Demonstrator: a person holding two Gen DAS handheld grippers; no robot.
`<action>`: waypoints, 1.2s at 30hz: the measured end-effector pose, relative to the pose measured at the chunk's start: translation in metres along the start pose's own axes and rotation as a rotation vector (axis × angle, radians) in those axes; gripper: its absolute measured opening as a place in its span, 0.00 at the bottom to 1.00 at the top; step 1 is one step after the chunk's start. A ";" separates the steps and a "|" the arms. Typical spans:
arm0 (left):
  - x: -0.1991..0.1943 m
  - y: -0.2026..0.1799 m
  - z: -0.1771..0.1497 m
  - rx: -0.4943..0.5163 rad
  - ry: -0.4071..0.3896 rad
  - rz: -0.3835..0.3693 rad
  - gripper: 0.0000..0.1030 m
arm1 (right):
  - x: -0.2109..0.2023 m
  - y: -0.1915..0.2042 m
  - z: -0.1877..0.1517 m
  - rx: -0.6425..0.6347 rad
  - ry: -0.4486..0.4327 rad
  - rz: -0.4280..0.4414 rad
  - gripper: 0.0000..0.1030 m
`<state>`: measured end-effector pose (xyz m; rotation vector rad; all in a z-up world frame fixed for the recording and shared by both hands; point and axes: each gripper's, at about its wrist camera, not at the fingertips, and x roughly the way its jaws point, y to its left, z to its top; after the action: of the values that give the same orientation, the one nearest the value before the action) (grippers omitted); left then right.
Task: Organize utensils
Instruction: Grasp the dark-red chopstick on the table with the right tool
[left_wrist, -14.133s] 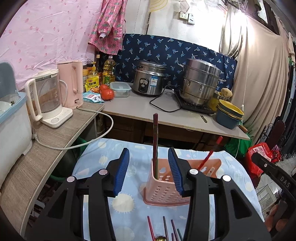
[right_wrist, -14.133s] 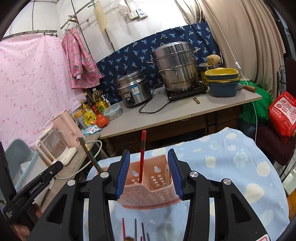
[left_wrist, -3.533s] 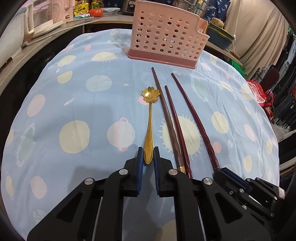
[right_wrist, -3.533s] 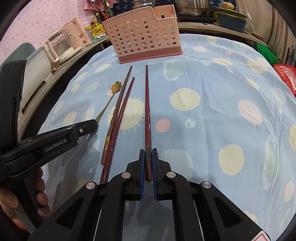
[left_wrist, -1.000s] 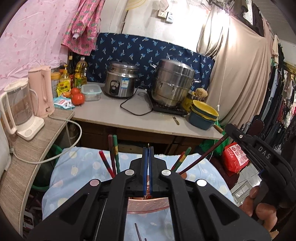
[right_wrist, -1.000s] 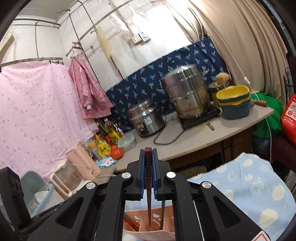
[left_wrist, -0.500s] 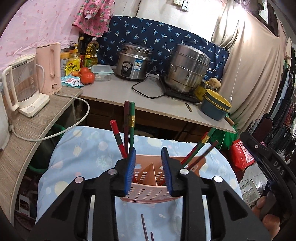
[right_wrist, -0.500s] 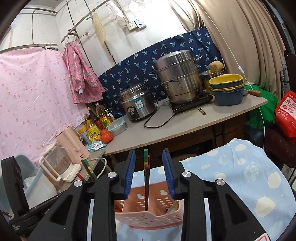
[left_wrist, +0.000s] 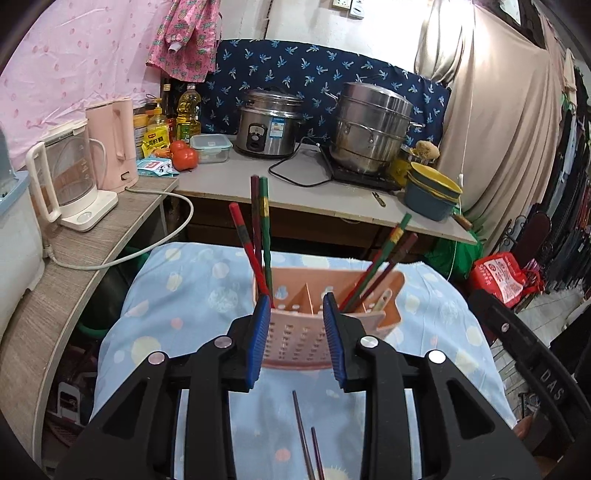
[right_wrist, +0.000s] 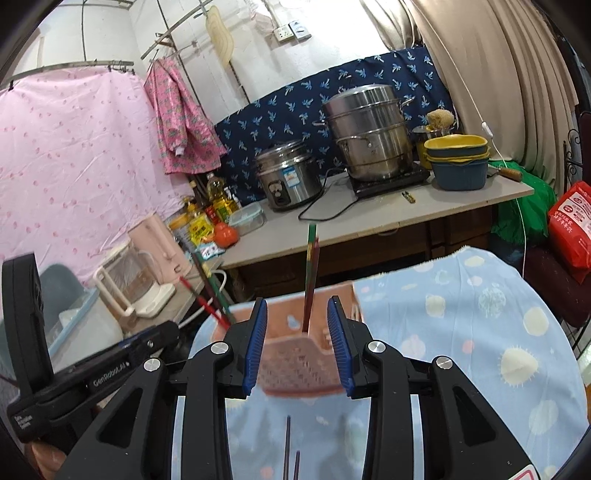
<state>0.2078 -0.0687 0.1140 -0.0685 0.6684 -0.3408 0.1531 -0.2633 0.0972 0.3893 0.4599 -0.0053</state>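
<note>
While both grippers hover with fingers spread and nothing between them, left gripper (left_wrist: 297, 334) and right gripper (right_wrist: 297, 341), the pink caddy (left_wrist: 303, 343) sits on the cloth-covered surface (left_wrist: 177, 295) holding leaning chopsticks (left_wrist: 260, 236). Dropping toward the 2 loose chopsticks (left_wrist: 308, 439) (cut off at the frame edge) could knock the light caddy over. Its contents on the right are hard to make out.

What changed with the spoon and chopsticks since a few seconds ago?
Both were lifted off the cloth and dropped into the pink holder. The left hand-held gripper and right hand-held gripper now stand open and empty. Two chopsticks still lie on the blue cloth; the holder stayed put.
</note>
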 end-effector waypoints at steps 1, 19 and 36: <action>-0.004 -0.001 -0.006 0.008 0.003 0.004 0.28 | -0.004 0.001 -0.007 -0.002 0.014 0.002 0.32; -0.034 0.010 -0.104 -0.005 0.119 0.025 0.28 | -0.049 0.012 -0.116 -0.092 0.216 -0.015 0.32; -0.037 0.032 -0.205 -0.038 0.272 0.105 0.28 | -0.065 0.021 -0.249 -0.207 0.497 -0.012 0.32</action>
<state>0.0634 -0.0163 -0.0302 -0.0225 0.9439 -0.2376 -0.0106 -0.1576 -0.0716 0.1802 0.9451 0.1288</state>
